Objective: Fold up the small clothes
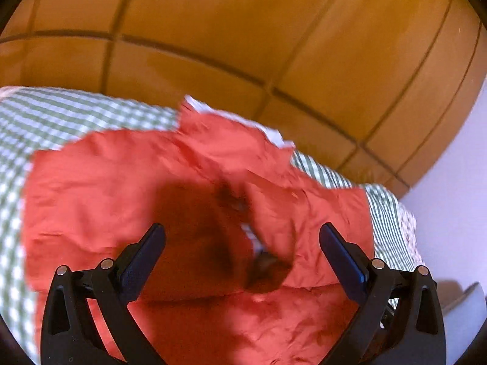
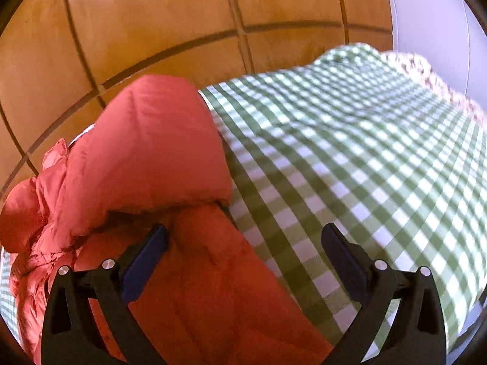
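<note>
A red padded garment lies spread and creased on a green-and-white checked bedspread. My left gripper hovers above it, open, nothing between its blue pads; a dark blurred patch sits in the cloth just ahead of the jaws. In the right wrist view the same red garment shows a part folded over on itself, with a sleeve bunched at the left. My right gripper is open wide over the garment's right edge, where it meets the checked bedspread; its pads touch nothing.
Wooden panelled doors stand right behind the bed. A pale wall rises at the right. A floral cloth lies at the bed's far corner. Bare checked bedspread stretches to the right of the garment.
</note>
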Tool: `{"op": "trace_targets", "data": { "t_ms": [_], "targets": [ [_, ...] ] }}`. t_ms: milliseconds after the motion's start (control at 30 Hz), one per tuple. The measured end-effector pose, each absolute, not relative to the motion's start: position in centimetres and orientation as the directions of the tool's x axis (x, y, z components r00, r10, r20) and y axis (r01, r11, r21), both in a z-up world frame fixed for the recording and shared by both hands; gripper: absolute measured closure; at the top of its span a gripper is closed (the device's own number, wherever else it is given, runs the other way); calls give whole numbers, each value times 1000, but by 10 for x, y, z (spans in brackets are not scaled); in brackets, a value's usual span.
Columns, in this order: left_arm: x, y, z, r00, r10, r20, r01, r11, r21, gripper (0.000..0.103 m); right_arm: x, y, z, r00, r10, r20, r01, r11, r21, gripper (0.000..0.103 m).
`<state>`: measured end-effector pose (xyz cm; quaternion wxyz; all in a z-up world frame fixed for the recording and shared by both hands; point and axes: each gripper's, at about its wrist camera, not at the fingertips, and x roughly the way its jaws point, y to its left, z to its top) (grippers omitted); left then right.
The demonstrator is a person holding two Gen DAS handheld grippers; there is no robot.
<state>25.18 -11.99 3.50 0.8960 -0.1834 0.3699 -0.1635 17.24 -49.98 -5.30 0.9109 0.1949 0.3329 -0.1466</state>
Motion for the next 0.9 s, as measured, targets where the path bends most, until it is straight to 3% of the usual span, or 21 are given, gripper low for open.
{"op": "trace_targets", "data": {
  "t_ms": [67, 100, 133, 167, 233, 433, 633, 900],
  "targets": [
    [264, -137, 23, 645, -435, -628, 158, 880, -448, 4, 170, -501, -56, 731, -119, -672, 392, 879, 270, 2],
    [273, -144, 15, 616, -458, -641, 163, 870, -466, 12, 169, -502, -57, 729, -113, -675, 391, 878, 277, 2],
    [278, -148, 9, 589, -482, -648, 166, 858, -487, 53, 169, -503, -57, 730, -103, -675, 389, 875, 288, 2],
    [283, -153, 5, 558, -506, -657, 170, 845, -506, 72, 168, -504, -58, 733, -97, -673, 387, 873, 296, 2],
    [287, -155, 6, 541, -520, -661, 159, 835, -527, 84, 165, -505, -57, 740, -88, -667, 383, 870, 311, 2],
    [271, -113, 38, 639, -535, -552, 181, 802, -569, 89, 167, -505, -59, 740, -82, -668, 383, 867, 318, 2],
    [266, -84, -16, 594, -461, -659, 102, 856, -508, 88, 170, -503, -59, 732, -85, -676, 384, 871, 306, 2],
    [255, -77, -49, 630, -498, -596, 122, 821, -557, 84, 196, -489, -39, 712, -68, -699, 312, 922, 229, 2]
  ]
}}
